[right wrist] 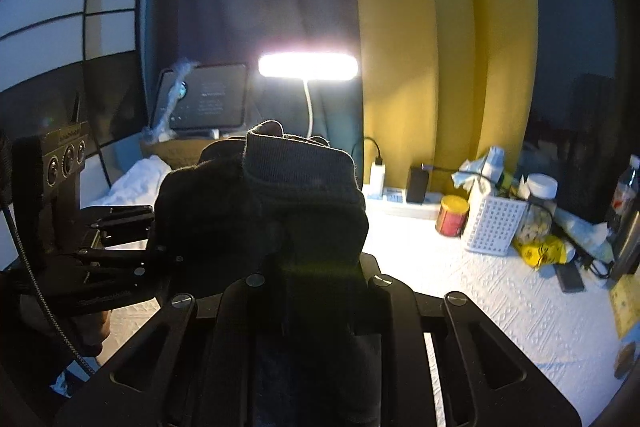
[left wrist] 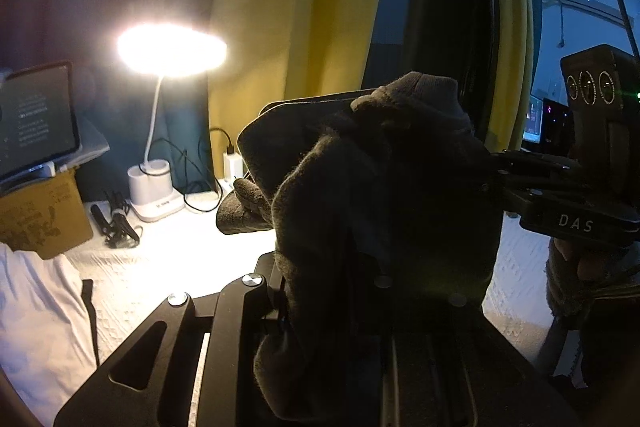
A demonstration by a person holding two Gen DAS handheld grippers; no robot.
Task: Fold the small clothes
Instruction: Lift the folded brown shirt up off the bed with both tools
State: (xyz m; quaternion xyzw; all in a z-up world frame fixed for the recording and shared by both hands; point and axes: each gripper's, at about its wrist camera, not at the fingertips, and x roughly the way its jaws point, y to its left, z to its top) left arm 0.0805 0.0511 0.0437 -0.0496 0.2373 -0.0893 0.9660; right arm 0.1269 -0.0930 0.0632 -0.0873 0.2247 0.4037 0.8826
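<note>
Evidently a dark knitted garment (left wrist: 380, 187) filled the centre of both wrist views, held up clear of the white surface (right wrist: 500, 291). It was judged soft, light and limp, so sagging was expected; its ribbed cuff (right wrist: 300, 171) was judged the firmest hold. The left gripper (left wrist: 360, 267) and the right gripper (right wrist: 316, 279) were each seen clamped on its cloth, jaws nearly together.

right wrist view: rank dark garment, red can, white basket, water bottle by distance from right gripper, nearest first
1. dark garment: in the right gripper, bunched over its fingers.
2. red can: on the table, ahead and right.
3. white basket: just right of the can, a little farther out; close call with the can.
4. water bottle: far right edge.
</note>
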